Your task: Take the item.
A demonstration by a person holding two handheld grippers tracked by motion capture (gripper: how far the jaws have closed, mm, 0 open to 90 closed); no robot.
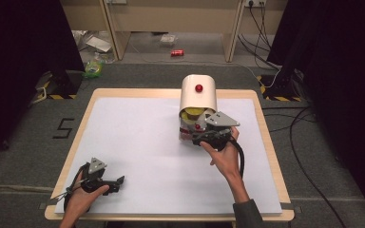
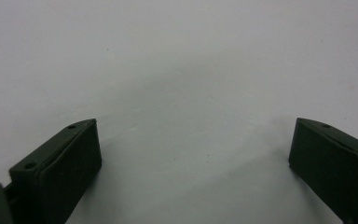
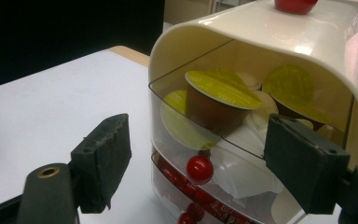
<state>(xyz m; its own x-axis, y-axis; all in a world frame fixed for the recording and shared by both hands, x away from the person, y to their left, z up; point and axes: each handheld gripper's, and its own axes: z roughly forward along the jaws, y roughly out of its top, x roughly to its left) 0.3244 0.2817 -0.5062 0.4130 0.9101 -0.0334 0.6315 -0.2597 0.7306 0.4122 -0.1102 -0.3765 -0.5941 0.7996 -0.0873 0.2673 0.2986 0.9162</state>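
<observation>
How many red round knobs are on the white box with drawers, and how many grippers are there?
Red round knobs on the white plastic drawer box: 3, on top, on the upper clear drawer, and below it
Black handheld grippers: 2, left, right
Total: 5

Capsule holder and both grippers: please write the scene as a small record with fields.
surface: white sheet on a wooden table
capsule holder: cream, red knob on top, right of centre
top drawer: pulled out, yellow-lidded capsules inside
right gripper: open, at the drawer's red knob
left gripper: open, over bare sheet, near left corner
</observation>
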